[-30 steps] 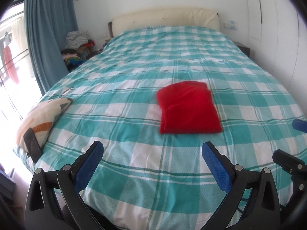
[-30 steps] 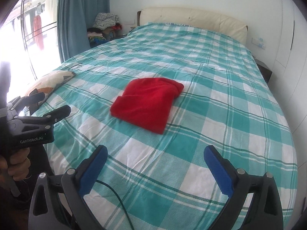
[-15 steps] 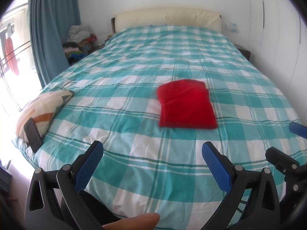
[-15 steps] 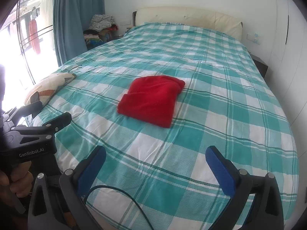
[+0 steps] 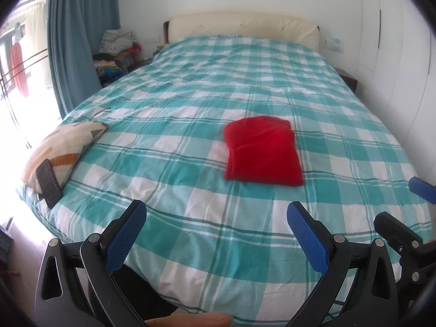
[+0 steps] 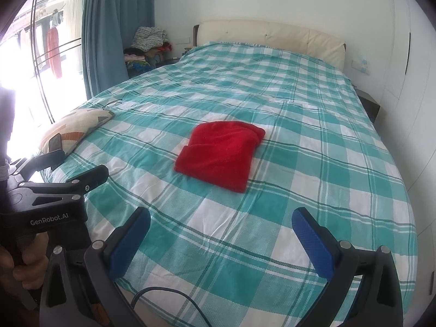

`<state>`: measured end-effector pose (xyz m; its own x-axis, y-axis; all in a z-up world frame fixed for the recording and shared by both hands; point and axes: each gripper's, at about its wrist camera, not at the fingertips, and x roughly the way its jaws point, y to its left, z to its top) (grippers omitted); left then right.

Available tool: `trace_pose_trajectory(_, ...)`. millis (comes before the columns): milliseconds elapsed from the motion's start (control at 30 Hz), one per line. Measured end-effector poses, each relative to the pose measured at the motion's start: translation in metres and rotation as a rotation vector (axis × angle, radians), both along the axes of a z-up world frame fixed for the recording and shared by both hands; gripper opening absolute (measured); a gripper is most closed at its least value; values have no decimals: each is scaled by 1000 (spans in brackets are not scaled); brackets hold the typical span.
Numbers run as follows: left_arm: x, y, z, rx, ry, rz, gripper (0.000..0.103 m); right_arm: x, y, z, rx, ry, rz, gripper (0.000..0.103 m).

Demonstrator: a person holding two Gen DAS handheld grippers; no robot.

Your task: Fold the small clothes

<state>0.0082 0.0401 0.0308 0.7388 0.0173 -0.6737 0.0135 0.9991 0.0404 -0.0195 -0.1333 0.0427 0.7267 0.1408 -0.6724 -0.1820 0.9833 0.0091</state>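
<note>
Lying folded on the bed point(image 5: 169, 141), the red garment point(image 5: 263, 150) is untouched. Both hand-held grippers, left point(image 5: 216, 229) and right point(image 6: 222, 231), hover nearby with fingers spread apart.

Bed point(image 5: 190, 125) mostly open: wide bare checked cover along the near edge, right edge and whole headboard half. Only obstacle mid-bed is the folded red garment point(image 5: 263, 150), free cover on all four sides. Near-left corner blocked by a patterned cushion point(image 5: 62, 150) with a dark phone point(image 5: 49, 188) leaning on it. Left hand-held gripper point(image 5: 216, 234) and right hand-held gripper point(image 6: 220, 238) both spread wide, hanging over the near edge, well apart from the garment. A cable point(image 6: 174, 299) loops at the near edge under the right one.
</note>
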Motion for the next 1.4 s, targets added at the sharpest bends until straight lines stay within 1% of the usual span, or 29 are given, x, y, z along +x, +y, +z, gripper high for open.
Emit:
trace_pose_trajectory(400,-1,-2,-3,40,-1,21,103,2,5,-2,-8,7,-2,102)
trace_pose_trajectory(633,-2,1,1,8,5,11,103,1,4,1,11,5,-18,102)
trace_pose_trajectory(767,-2,2,2,6,5,9,103,-1,3,2,15,4,-17,102)
trace_pose_trajectory(967,0,2,0,-7,31,3,103,-2,3,-2,5,19,-22,102)
trace_pose_trajectory(1100,-5,2,1,-38,15,-8,103,-1,1,-3,-2,20,-34,102)
trace_pose_trajectory(1400,-5,-6,-1,-14,15,-29,103,0,-1,-4,6,22,-34,102)
